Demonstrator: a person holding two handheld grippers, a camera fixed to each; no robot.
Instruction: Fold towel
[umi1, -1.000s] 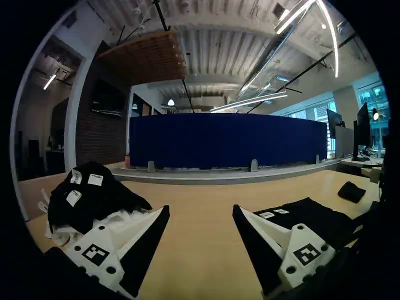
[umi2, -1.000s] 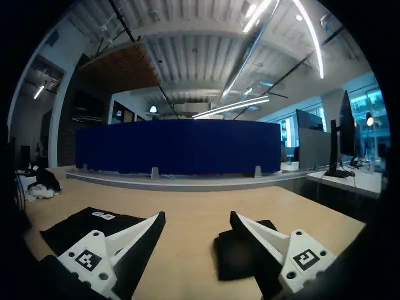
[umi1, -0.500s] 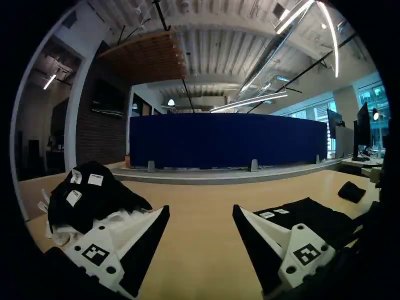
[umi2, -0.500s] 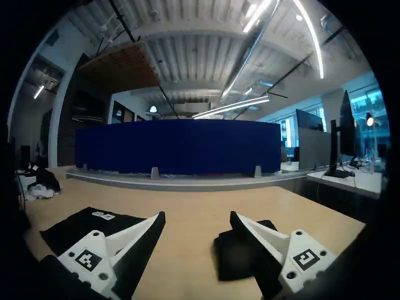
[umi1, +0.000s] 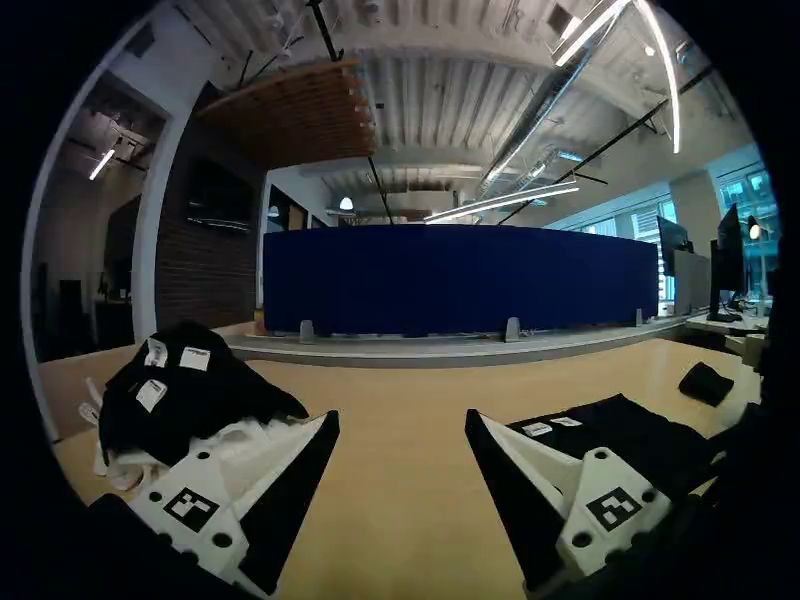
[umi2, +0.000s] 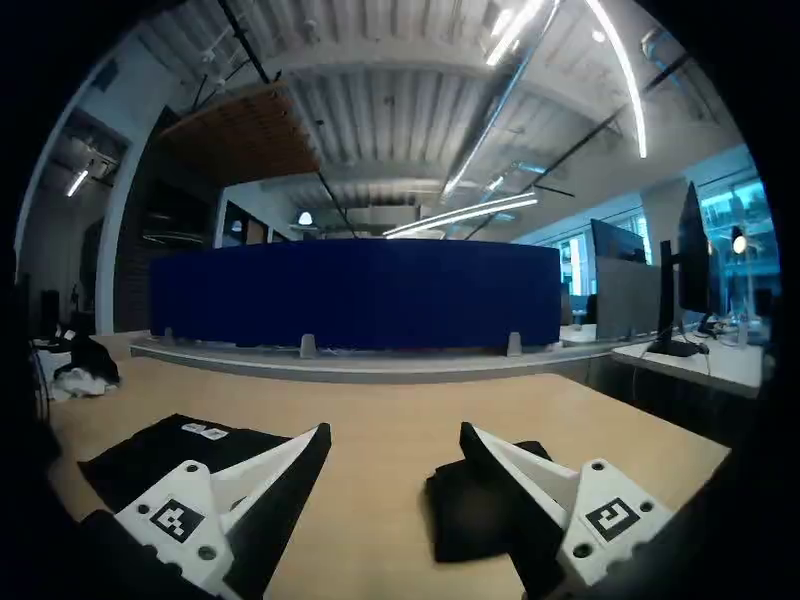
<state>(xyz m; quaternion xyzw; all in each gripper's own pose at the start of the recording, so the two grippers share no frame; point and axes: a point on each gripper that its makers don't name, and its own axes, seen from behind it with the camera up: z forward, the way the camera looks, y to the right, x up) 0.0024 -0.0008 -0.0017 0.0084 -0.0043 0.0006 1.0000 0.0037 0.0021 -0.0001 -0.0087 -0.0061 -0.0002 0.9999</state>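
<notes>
While the big pale tabletop (umi1: 400, 395) runs out to a blue partition (umi1: 450, 278) at the back, the thing to care about is the black towel (umi1: 625, 432) lying flat on the wood. It's just right of the left claw (umi1: 401, 418) and, in the right gripper view, just left of the right claw (umi2: 394, 430), so it sits between the two. Off to the left is a heap of black and white cloths (umi1: 180, 395). By the right claw there's a smaller black cloth (umi2: 470, 495), folded up (looks like a finished one, but that's my guess).

Both claws are spread wide, holding nothing, low over bare wood. What could go wrong: each claw points past the towel rather than at a corner. Closing from here would catch air, or pinch just one layer and drag the towel skewed. The right one could also snag the folded cloth, since one of its fingers sits right in front of it.
</notes>
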